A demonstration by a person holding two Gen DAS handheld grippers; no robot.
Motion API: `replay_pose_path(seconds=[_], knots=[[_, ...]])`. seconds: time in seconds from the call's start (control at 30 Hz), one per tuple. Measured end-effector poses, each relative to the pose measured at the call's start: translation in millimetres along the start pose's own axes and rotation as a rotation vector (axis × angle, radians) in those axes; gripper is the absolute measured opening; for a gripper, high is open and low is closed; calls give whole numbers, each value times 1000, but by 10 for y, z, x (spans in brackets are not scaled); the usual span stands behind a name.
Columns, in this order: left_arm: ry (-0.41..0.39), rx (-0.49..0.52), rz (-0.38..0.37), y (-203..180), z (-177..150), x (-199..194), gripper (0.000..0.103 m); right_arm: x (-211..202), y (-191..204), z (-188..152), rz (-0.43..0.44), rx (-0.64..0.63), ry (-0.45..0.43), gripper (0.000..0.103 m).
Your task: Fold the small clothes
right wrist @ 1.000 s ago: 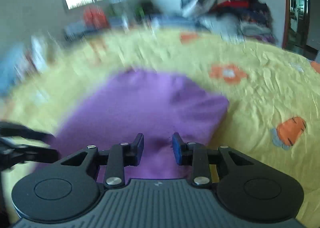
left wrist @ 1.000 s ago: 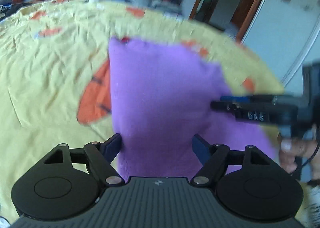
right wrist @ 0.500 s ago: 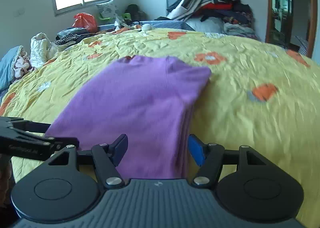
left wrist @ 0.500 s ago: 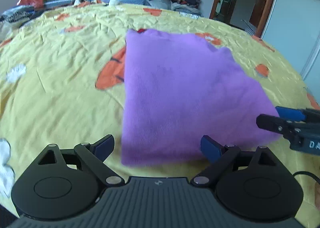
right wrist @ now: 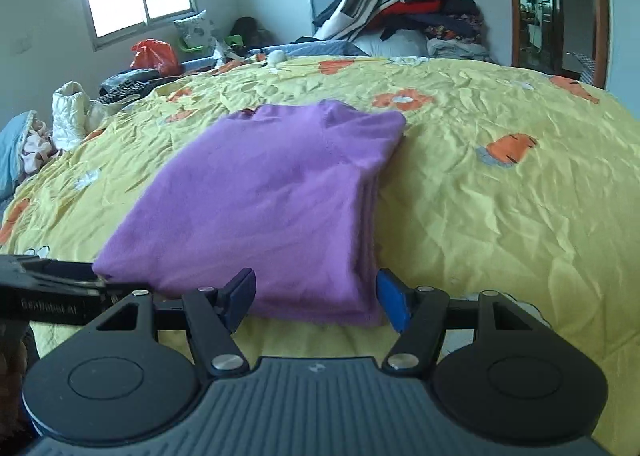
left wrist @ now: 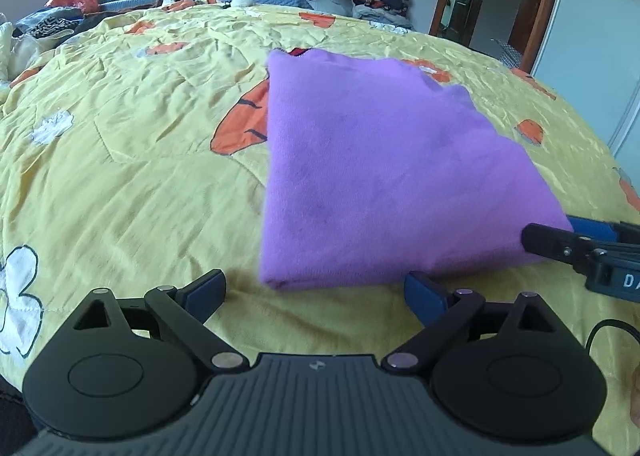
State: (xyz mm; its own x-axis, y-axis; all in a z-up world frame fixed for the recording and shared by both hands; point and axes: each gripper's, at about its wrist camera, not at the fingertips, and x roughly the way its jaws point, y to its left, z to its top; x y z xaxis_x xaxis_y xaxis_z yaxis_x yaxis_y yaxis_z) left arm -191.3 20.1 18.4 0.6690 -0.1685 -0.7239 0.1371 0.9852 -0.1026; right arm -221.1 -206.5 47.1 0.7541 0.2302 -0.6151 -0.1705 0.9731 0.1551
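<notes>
Left wrist view looks down at a slant over a yellow bedspread [left wrist: 132, 176] printed with orange carrots and white flowers. The left gripper [left wrist: 316, 292] fills the lower part of the frame, its 2 blue-padded fingers [left wrist: 206, 290] spread wide over bare bedspread, just short of the near edge of the folded purple garment [left wrist: 380, 176]. Its jaws have just been opening; the pads press on nothing, and only the near hem of the cloth shows in the gap between them. The garment lies flat in the centre and centre right of the frame as a rough 4-sided stack, its near left corner closest to the gripper. At the right edge, the right gripper [left wrist: 560, 234] pokes in sideways, its dark finger and a blue pad beside the garment's near right corner; whether it touches the cloth cannot be told from here.

Right wrist view shows the right gripper [right wrist: 316, 296] at the bottom centre, also tilted downward, jaws parted on either side of the garment's [right wrist: 272, 196] near right corner. They have just been opening too, and the pads stand off the cloth, so the piece is released. Stacked layers show along the garment's right edge. At the lower left edge, the left gripper [right wrist: 60, 284] reaches in level with the garment's near left corner. A heap of clothes [right wrist: 404, 8] sits at the upper centre, beyond the bed.
</notes>
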Motion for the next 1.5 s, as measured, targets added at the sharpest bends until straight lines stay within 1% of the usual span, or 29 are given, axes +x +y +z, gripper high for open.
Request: replay_pose_path(seconds=[0.03,0.07,0.1,0.17,0.27,0.33,0.4,0.43,0.47,0.57,0.7,0.77,0.8,0.87,0.93,1.27,1.4,1.5], knots=[[0,-2,3,8,-13,2,96,30,30,4,-1,-15,6,75],[-1,-2,3,15,-27,-2,96,76,71,-6,-16,-43,23,77],[-3,0,6,17,-40,-10,98,122,128,-33,-51,-85,45,78],[-7,0,16,27,-76,-19,101,106,195,-124,-101,-136,42,79],[-19,13,41,21,-127,-12,103,22,181,-298,-96,-93,65,82],[-27,23,62,-15,-152,-7,103,-39,218,-393,-104,-95,51,92],[-28,33,85,-59,-169,3,103,-59,274,-431,-128,-99,56,95],[-26,32,95,-75,-172,4,103,-72,304,-446,-130,-89,56,100],[-23,30,102,-88,-174,4,103,-72,338,-464,-123,-84,60,103],[-14,20,105,-91,-167,-5,103,-53,470,-490,-149,-118,63,103],[-13,19,118,-114,-179,-9,103,10,492,-448,-152,-85,74,103],[-21,4,131,-126,-191,-9,103,56,487,-403,-154,-68,81,103],[-21,-10,149,-129,-191,-9,103,80,492,-384,-156,-65,85,103],[-18,-43,164,-104,-172,-4,103,134,503,-345,-153,-71,89,103],[-10,-51,175,-101,-147,7,103,167,500,-314,-155,-63,97,103],[-13,-37,165,-101,-145,9,103,196,466,-302,-155,-65,83,103],[-29,-40,171,-113,-171,6,103,218,456,-287,-156,-67,80,103],[-25,-41,173,-118,-161,9,103,220,451,-290,-156,-66,78,103]])
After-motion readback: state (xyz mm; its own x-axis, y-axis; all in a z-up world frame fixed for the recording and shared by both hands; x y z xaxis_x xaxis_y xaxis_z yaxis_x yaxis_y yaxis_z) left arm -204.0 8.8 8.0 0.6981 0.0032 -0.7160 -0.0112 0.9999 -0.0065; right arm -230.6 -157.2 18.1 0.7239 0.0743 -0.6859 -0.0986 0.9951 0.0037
